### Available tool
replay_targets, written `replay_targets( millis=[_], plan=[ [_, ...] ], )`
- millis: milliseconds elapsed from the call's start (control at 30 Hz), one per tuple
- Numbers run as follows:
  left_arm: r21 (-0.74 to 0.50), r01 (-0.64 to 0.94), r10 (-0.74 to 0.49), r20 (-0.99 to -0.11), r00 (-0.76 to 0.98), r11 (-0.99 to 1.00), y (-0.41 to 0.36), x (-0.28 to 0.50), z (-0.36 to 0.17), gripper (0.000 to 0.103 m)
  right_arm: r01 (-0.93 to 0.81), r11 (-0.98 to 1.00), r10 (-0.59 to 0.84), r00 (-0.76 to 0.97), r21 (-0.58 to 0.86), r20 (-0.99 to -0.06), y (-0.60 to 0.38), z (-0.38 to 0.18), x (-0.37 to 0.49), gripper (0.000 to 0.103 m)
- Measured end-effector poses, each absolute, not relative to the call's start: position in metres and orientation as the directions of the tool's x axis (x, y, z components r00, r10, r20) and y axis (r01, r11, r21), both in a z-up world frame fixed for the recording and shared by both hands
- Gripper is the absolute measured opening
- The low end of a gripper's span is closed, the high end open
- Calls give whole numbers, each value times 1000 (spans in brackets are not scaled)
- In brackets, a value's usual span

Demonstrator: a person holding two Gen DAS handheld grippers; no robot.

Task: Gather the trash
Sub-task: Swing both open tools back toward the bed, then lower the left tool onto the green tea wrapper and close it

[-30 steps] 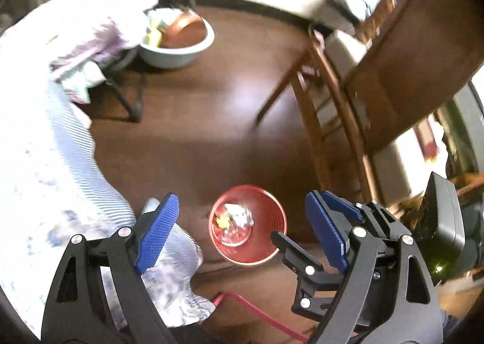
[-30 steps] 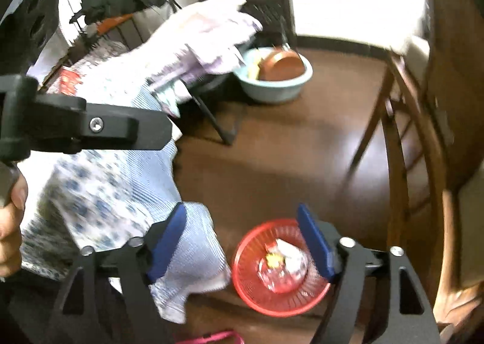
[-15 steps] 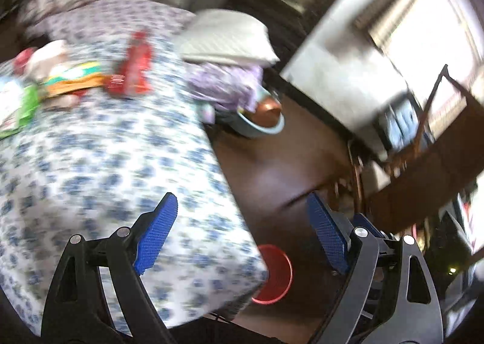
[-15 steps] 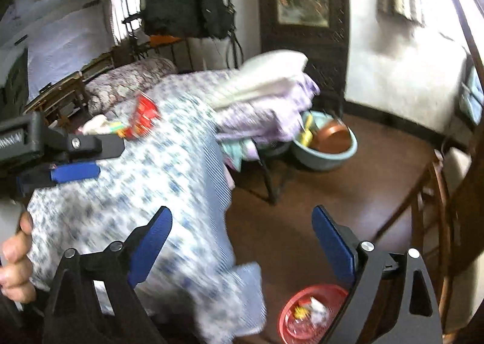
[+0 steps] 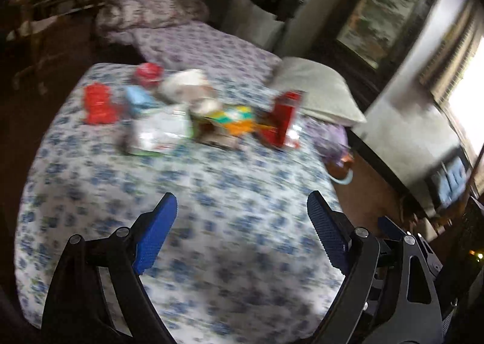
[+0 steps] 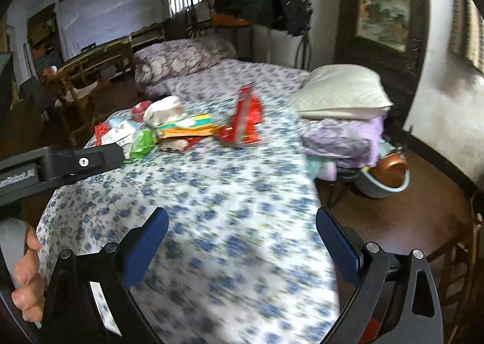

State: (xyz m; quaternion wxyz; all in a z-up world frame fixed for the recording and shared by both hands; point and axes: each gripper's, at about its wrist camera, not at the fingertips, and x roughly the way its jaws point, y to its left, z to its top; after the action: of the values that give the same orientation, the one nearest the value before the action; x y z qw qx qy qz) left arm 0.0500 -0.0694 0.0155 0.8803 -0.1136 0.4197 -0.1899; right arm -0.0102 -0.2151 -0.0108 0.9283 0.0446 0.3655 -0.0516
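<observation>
Right wrist view: both tongs are empty and face the bed covered in a blue-flowered white sheet (image 6: 230, 199), so the step in hand looks like the reach for the next piece of trash, nothing yet taken. The trash lies in a heap at about eleven o'clock: a crumpled red foil snack packet (image 6: 245, 120) stands nearest, with a flat yellow-and-orange wrapper (image 6: 187, 128), a green plastic wrapper (image 6: 142, 140) and a white crumpled paper wad (image 6: 163, 109) just beside it. The right gripper (image 6: 242, 241) has its blue pads spread wide; its jaws have just been opening, with only bedsheet showing between them. The left gripper (image 5: 242, 232) stands nearly as wide, also holding nothing and touching nothing, and the same heap sits at its twelve o'clock. The next move, I judge, calls for carrying one gripper forward over the sheet, straddling a single wrapper and closing; the red packet looks easiest.
</observation>
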Motion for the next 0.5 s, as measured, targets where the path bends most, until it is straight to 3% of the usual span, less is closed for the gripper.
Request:
replay_targets(
  millis=[267, 500],
  plan=[
    [-400, 102, -381, -719, 581, 911, -4, 84, 1, 86, 142, 980, -9, 723, 136, -691, -183, -37, 44, 96],
    [-364, 30, -306, -733, 608, 931, 24, 100, -4, 86, 168, 971, 4, 704, 172, -710, -181, -67, 47, 96]
  ],
)
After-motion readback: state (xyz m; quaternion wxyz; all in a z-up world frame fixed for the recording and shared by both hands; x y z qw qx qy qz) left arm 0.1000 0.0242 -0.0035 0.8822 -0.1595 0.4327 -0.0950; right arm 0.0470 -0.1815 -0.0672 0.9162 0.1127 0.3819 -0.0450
